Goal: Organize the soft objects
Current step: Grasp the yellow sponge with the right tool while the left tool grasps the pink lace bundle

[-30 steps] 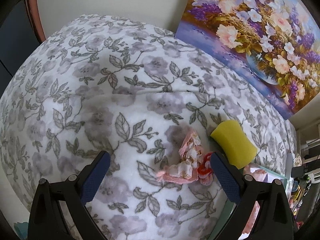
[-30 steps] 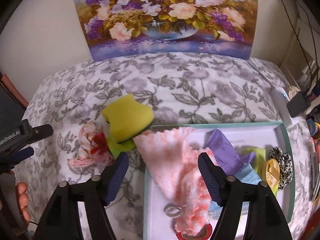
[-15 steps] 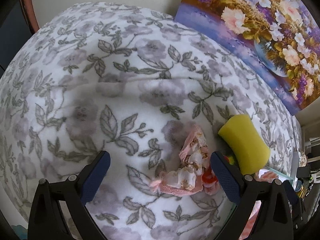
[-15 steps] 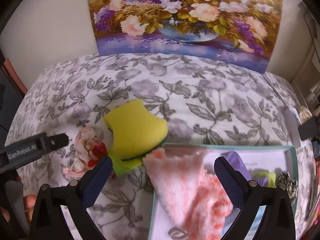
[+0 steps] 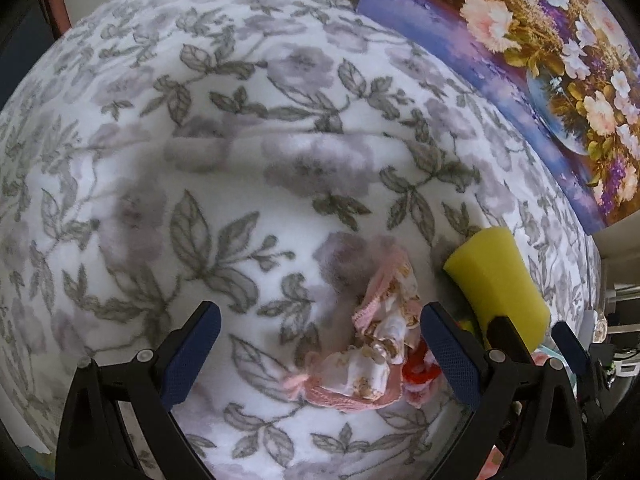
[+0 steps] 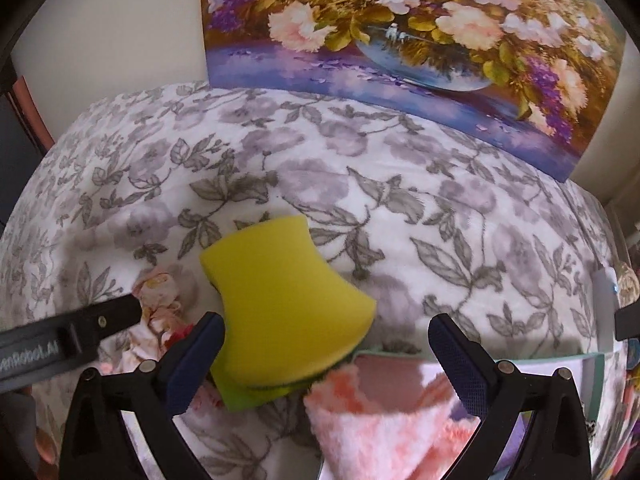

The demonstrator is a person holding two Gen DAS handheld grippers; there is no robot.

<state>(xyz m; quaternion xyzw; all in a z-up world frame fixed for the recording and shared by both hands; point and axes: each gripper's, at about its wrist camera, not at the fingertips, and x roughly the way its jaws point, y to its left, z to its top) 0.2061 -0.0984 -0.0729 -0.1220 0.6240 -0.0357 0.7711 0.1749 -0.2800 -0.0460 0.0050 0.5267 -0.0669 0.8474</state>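
Floral fleece blanket (image 5: 240,128) lies bare across the upper left. Both the left gripper (image 5: 320,344) and right gripper (image 6: 326,360) gape wide, empty; yellow sponge (image 6: 280,304) lower centre, beside the crumpled floral cloth (image 5: 380,344). Writing on the left gripper is blurred.

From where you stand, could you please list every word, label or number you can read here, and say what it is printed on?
"enRobot.AI": white letters on the left tool's black arm, start cut off at the picture's edge, blurred.
No other text readable; the sponge, the pink cloth and the painting carry none.
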